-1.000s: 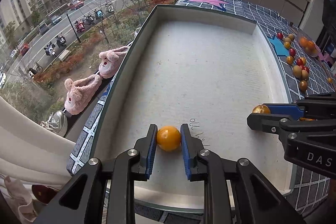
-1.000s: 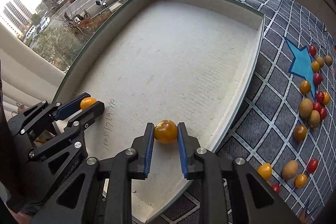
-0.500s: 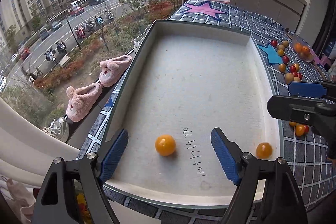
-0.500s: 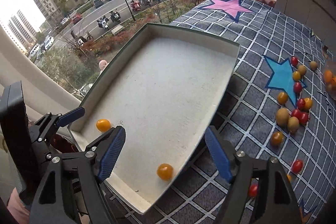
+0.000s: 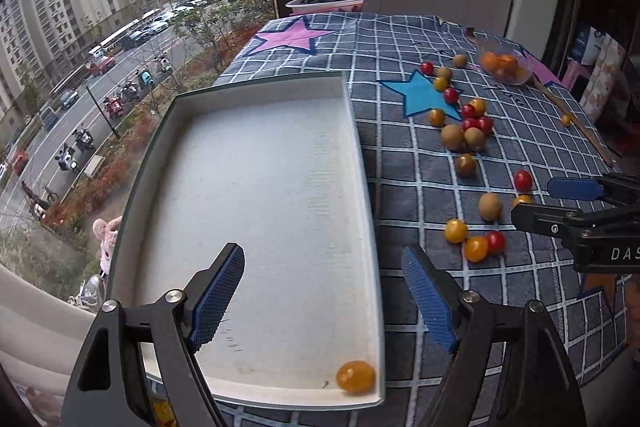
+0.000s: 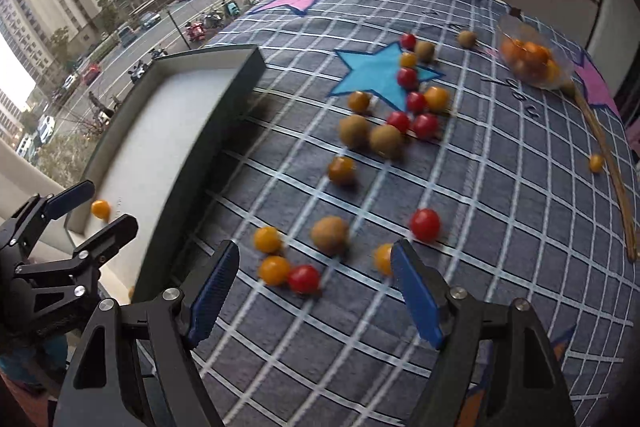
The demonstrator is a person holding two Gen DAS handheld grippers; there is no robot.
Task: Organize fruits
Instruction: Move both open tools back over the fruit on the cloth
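Observation:
A white box lid tray [image 5: 256, 187] lies on the checked tablecloth. An orange cherry tomato [image 5: 355, 376] rests in its near right corner; another orange tomato [image 6: 100, 209] shows in the tray in the right wrist view. My left gripper [image 5: 324, 291] is open and empty above the tray's near end. My right gripper [image 6: 314, 287] is open and empty above the cloth, over loose yellow, red and brown fruits [image 6: 276, 269]. Several more fruits [image 5: 464, 135] are scattered right of the tray.
A clear bag of orange fruit [image 5: 505, 66] lies at the far right of the cloth [image 5: 400, 39]. A thin wooden stick [image 6: 608, 163] lies along the right side. A pink basin [image 5: 326, 2] stands at the far edge. A window is to the left.
Both grippers opened, released their orange tomatoes into the tray and pulled back. The right gripper swung right over the loose fruits on the cloth.

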